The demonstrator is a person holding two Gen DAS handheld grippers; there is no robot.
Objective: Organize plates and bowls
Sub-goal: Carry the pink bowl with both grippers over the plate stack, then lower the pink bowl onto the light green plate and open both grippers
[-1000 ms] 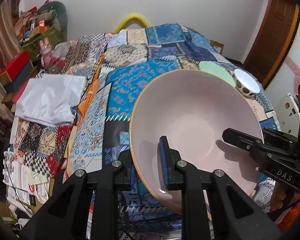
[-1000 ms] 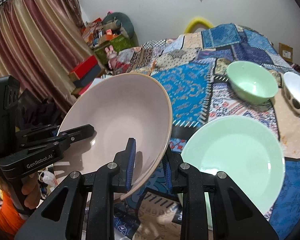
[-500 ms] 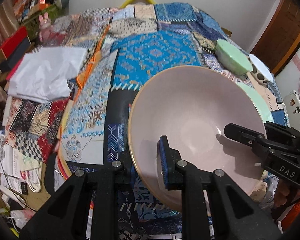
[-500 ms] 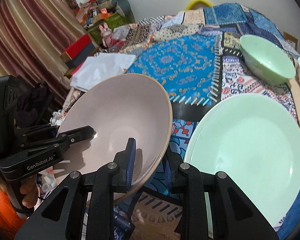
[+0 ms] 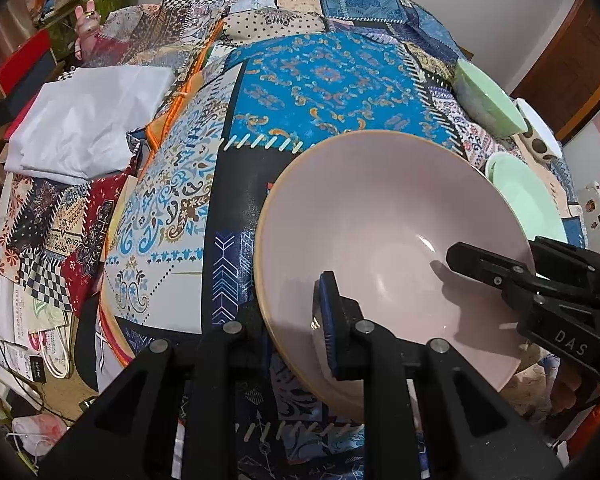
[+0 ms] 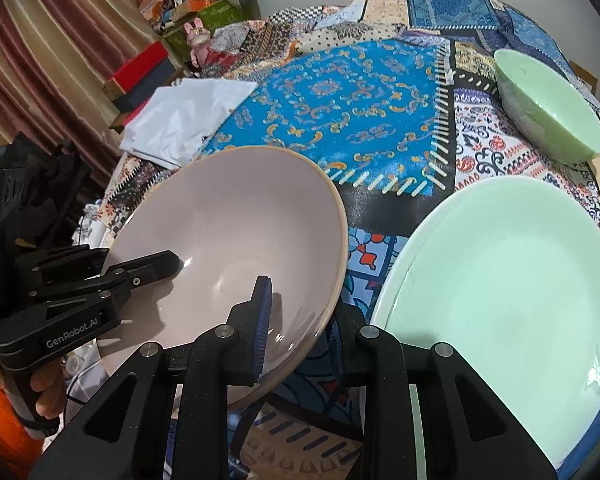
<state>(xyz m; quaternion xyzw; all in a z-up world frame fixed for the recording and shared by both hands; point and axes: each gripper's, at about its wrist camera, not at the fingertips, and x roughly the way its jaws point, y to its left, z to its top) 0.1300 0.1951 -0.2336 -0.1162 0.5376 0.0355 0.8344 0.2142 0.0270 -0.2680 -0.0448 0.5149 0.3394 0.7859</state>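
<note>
A large pink bowl (image 5: pixel 392 240) with a tan rim is held in the air over the near edge of the patchwork-covered table (image 5: pixel 324 76). My left gripper (image 5: pixel 296 320) is shut on its left rim, one finger inside the bowl. My right gripper (image 6: pixel 300 316) is shut on the opposite rim of the pink bowl (image 6: pixel 228 240). A big mint-green plate (image 6: pixel 500 292) lies on the table to the right of the bowl. A mint-green bowl (image 6: pixel 548 108) stands behind it. A white bowl with dark spots (image 5: pixel 540 136) stands at the far right.
White folded cloth (image 5: pixel 88 124) lies at the table's left side. Boxes and clutter (image 6: pixel 140 76) stand by the curtain on the left. A brown door (image 5: pixel 572 56) is at the back right. Papers and bags (image 5: pixel 32 340) lie on the floor at left.
Both grippers have carried the pink bowl lower and closer to the table, tilting the views downward. The green plate now looms larger beside it. Both grips stay unchanged.
</note>
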